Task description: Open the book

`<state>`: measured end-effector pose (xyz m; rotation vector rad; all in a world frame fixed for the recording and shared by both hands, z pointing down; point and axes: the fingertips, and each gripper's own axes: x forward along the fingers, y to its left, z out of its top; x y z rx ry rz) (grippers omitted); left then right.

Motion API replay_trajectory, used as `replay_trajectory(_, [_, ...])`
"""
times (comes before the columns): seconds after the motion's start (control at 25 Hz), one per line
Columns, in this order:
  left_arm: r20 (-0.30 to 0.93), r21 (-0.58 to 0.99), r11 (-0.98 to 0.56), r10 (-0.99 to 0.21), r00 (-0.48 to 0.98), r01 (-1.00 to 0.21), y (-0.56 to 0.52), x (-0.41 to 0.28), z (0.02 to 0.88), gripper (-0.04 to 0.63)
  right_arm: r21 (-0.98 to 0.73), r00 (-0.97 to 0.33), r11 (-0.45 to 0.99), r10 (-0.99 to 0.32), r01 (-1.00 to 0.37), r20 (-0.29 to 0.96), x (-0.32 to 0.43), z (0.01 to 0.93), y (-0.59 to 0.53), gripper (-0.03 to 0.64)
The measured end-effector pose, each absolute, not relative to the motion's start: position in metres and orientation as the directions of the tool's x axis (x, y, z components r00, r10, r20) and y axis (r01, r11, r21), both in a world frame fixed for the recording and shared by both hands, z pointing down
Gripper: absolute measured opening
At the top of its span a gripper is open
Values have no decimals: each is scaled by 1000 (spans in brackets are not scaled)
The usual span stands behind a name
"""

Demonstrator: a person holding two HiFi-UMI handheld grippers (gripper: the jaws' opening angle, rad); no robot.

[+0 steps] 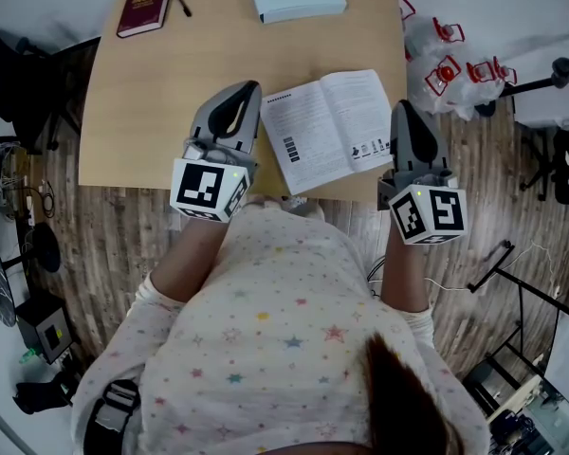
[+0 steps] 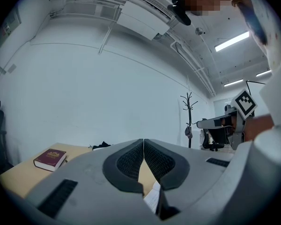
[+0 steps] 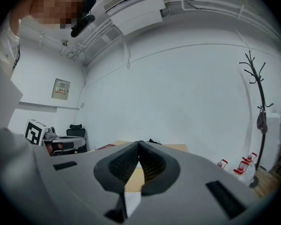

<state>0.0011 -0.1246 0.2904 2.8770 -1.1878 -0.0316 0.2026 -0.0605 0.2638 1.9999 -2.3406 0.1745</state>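
Looks done with the opening step: white paperback book [image 1: 327,126] spread flat at six o'clock on the light wooden table [image 1: 161,102], grey left gripper [image 1: 249,88] at its nine and grey right gripper [image 1: 404,108] at its three, both pressed together, empty; next needs only lifting clear.

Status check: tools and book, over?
Left tool shut, empty. Right tool shut, empty. Book lies open on table edge between them. Nothing in the way.

No legible text anywhere. Print on open book [image 1: 327,126] too small, gold emblem on red book [image 1: 146,5] unreadable, wall notice [image 3: 62,89] blurred.
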Motion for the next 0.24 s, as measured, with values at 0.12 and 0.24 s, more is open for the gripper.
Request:
replay_trajectory(0.12, [-2,34,-710,-704,710,-704,-121,0,291,15,-52,-157,151,-981,-987,116,203,264,-57,0])
replay_trajectory(0.24, [0,37,-713,-701,713,-701,-118,0,291,15,-55,-154,148,-982,-987,113,204,264,-54,0])
